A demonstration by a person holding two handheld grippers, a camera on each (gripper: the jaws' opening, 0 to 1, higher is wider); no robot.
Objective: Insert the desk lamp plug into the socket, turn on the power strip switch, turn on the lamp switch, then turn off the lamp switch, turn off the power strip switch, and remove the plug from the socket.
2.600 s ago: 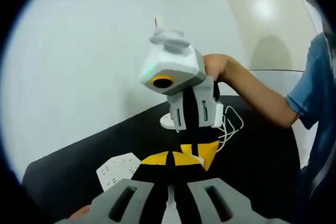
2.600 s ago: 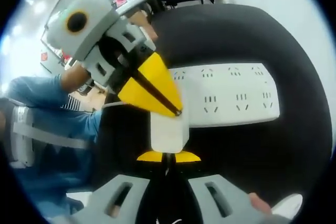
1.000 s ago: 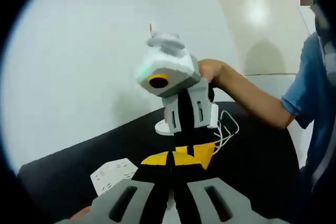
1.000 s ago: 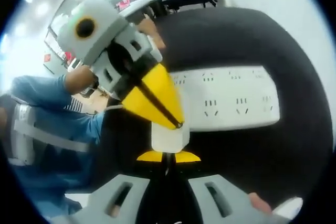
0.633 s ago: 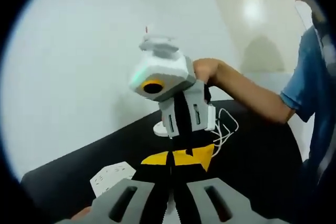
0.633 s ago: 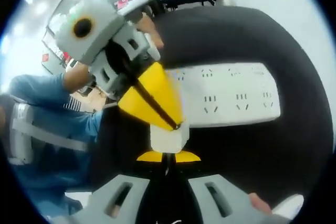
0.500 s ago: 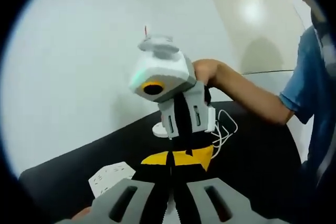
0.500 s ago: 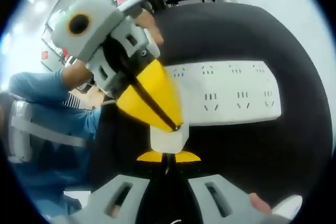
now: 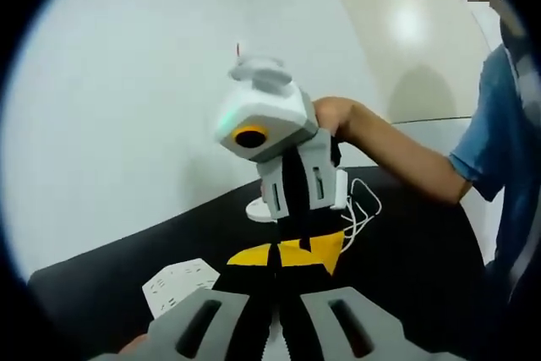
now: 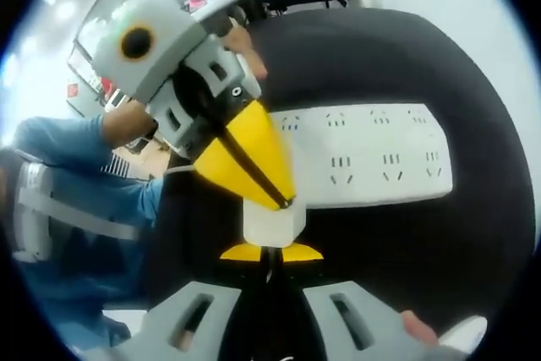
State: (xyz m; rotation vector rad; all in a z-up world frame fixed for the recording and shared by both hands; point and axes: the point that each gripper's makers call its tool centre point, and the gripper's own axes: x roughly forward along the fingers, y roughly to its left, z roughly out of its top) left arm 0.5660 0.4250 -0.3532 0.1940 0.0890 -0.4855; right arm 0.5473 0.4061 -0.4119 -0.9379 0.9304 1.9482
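Both my grippers meet over the power strip (image 10: 363, 158) on the black table (image 10: 406, 57); my left gripper (image 10: 283, 200) is closed, tips at the strip's near end; my right gripper (image 10: 270, 254) is pinched flat, empty; the strip looks light and slidey, so I'd press gently on its rigid casing.

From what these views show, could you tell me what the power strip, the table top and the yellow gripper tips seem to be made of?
The power strip looks like moulded white plastic, smooth and matte, with recessed socket slots. The table top is black and dull, showing no glare; whether it is laminate or a mat, I cannot tell. The yellow tips of the left gripper look like smooth hard plastic with an even satin sheen.
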